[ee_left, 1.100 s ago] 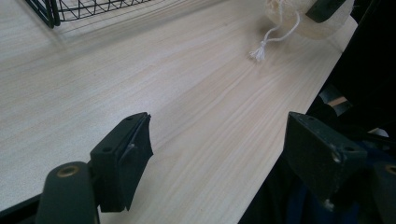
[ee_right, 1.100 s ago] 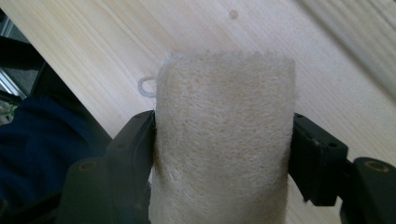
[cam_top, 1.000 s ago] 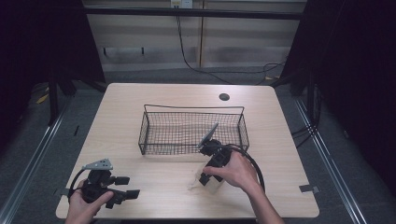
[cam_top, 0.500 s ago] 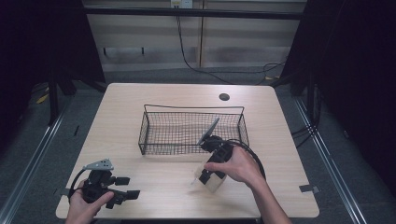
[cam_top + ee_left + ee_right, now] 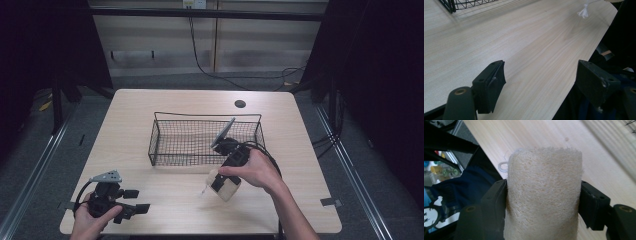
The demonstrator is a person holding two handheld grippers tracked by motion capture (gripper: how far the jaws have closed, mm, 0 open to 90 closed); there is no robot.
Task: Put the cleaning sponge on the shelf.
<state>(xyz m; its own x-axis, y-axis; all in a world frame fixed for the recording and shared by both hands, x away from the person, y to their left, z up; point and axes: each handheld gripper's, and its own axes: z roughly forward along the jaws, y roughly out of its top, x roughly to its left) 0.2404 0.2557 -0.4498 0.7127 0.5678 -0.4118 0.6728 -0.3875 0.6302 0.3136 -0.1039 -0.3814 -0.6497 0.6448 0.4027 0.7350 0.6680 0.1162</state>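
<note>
The right tongs (image 5: 220,184) are clamped on a pale loofah sponge (image 5: 226,186), a stubby fibrous roll with a thin white loop of string at one end. In the right gripper view the sponge (image 5: 544,195) sits squarely between the two black jaws, which press its sides, and its long axis runs out along them, away from the hand. Taking the wire basket (image 5: 157,137) as the landmark, the sponge is held just in front of the basket's near right corner, close above the tabletop (image 5: 150,105) and outside the mesh; whether it touches the wood I cannot tell. The basket therefore lies beyond the sponge, up and slightly to the left of it, so carrying it there would probably mean lifting over the near wall and swinging forward. The right hand (image 5: 255,170) is by far the nearer one. The left tongs (image 5: 142,207) rest well away from the basket, near the front left edge of the tabletop, with their jaws spread wide and nothing between them.
</note>
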